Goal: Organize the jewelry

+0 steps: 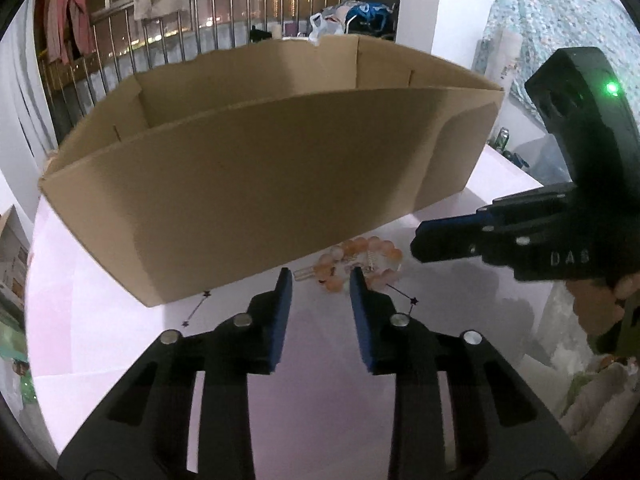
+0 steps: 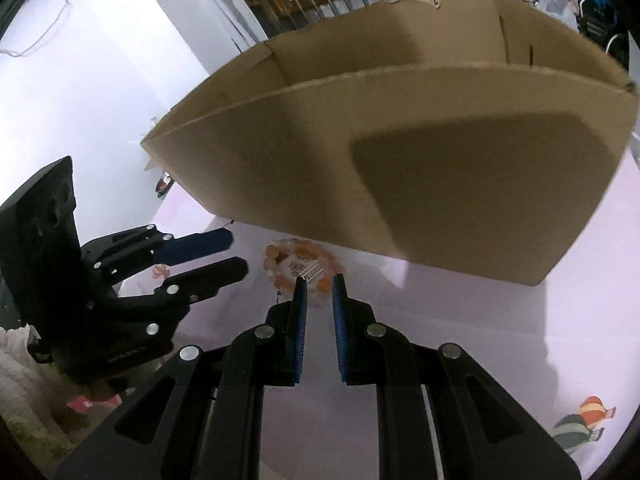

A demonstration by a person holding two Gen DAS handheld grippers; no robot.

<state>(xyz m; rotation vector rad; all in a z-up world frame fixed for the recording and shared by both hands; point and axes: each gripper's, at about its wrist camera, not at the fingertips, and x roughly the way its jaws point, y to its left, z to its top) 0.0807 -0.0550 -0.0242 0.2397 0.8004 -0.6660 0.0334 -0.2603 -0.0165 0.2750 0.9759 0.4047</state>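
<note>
A bracelet of pale orange and pink beads (image 1: 360, 258) lies on the pinkish table just in front of an open cardboard box (image 1: 260, 168). A small silver spring-like piece (image 1: 372, 261) rests inside its loop. My left gripper (image 1: 320, 280) hovers at the bracelet's near edge, jaws apart and nothing between them. The right gripper (image 1: 416, 246) reaches in from the right. In the right wrist view the bracelet (image 2: 304, 258) sits just beyond my right gripper (image 2: 319, 283), whose blue pads stand a narrow gap apart, pressing on nothing. The left gripper (image 2: 239, 254) is at the left.
A thin chain with small black stars (image 1: 414, 301) trails on the table (image 1: 328, 392) beside the left fingers, another star (image 1: 206, 294) near the box corner. The tall box wall (image 2: 400, 160) blocks the far side. A railing (image 1: 224, 16) and hanging clothes stand behind.
</note>
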